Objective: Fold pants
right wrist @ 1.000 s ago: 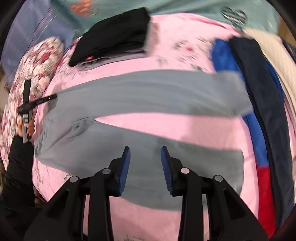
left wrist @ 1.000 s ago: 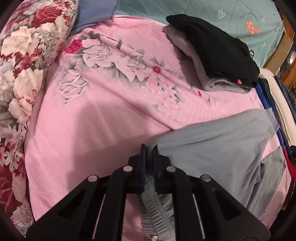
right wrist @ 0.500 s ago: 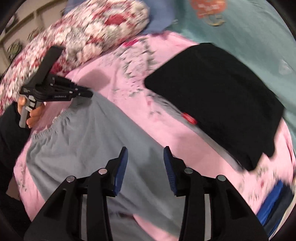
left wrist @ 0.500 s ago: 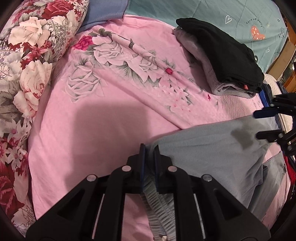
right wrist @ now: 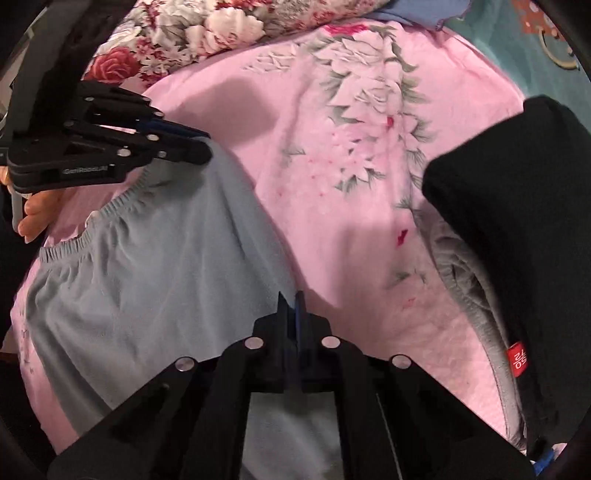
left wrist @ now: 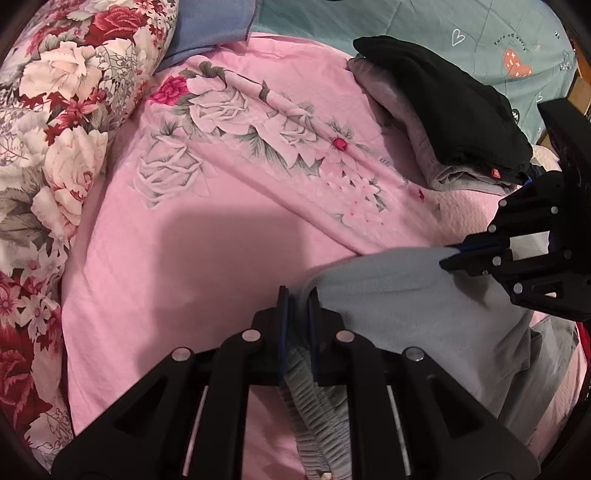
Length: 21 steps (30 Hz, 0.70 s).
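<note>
Light grey-blue pants (left wrist: 413,295) lie on the pink floral bedspread (left wrist: 221,229), also in the right wrist view (right wrist: 155,280). My left gripper (left wrist: 298,295) is shut on the gathered elastic waistband corner; it shows from the side in the right wrist view (right wrist: 199,153). My right gripper (right wrist: 291,301) is shut on the pants' far edge, further along the hip; it shows in the left wrist view (left wrist: 448,258) pinching the fabric.
A folded stack of black (right wrist: 517,229) over grey (right wrist: 465,280) clothes lies on the bed to the right. A floral pillow (left wrist: 55,166) lies at the left. A teal quilt (left wrist: 461,33) lies at the back.
My right gripper swung from the pant legs to the waist end and closed on the pants' edge; it was open before. My left gripper kept its hold on the waistband.
</note>
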### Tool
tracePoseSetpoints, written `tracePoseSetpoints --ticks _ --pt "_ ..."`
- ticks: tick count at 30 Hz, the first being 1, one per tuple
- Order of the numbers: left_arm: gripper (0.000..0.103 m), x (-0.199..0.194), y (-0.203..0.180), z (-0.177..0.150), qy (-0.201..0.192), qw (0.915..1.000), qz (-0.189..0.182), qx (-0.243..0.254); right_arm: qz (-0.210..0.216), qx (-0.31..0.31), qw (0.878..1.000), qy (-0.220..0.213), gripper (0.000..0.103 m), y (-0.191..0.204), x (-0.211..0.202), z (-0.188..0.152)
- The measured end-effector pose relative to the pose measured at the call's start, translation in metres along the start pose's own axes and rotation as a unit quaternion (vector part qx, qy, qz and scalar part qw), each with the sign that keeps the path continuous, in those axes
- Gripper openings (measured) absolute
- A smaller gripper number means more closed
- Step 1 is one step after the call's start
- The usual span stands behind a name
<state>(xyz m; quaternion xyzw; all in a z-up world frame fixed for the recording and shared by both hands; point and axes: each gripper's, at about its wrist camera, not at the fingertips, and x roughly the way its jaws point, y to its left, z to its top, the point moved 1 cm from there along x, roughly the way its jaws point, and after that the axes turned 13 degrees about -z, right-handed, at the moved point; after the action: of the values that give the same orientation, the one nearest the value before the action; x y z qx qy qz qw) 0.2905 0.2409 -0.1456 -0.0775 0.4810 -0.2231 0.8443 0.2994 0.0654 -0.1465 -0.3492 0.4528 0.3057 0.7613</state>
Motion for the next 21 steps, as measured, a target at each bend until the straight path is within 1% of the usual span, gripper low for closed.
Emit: tracePoseSetpoints --ticks 4,6,8,11,14,17,18,21 --pt "0.01 -0.003 0.009 0.003 -0.01 0.9997 0.013 -0.015 -0.015 0.022 1.0 -0.01 0.003 -0.007 0.001 0.017" --pt "0.01 -0.002 0.013 0.003 -0.009 0.9997 0.012 -0.02 -0.012 0.03 0.999 -0.008 0.003 -0.011 0.004 0.025" --pt "0.009 -0.002 0.012 0.003 -0.009 0.9997 0.014 -0.015 -0.007 0.037 0.999 -0.002 0.003 -0.011 0.011 0.03" --pt "0.007 -0.008 0.005 0.003 -0.013 0.9997 0.022 -0.001 0.0 0.047 0.999 0.006 0.003 -0.016 0.017 0.029" --pt "0.007 -0.025 -0.013 0.001 -0.024 0.9987 0.033 0.031 -0.001 0.056 0.998 -0.007 0.003 -0.016 -0.001 0.03" --pt "0.006 -0.054 -0.035 -0.009 -0.041 0.9967 0.038 0.058 -0.002 0.061 0.998 -0.031 0.003 -0.013 -0.039 0.028" --pt "0.006 -0.064 -0.042 -0.014 -0.047 0.996 0.041 0.064 -0.003 0.064 0.997 -0.04 0.003 -0.008 -0.057 0.025" --pt "0.005 -0.094 -0.065 -0.043 -0.057 0.9932 0.055 0.086 -0.003 0.065 0.996 -0.054 0.003 0.007 -0.089 0.014"
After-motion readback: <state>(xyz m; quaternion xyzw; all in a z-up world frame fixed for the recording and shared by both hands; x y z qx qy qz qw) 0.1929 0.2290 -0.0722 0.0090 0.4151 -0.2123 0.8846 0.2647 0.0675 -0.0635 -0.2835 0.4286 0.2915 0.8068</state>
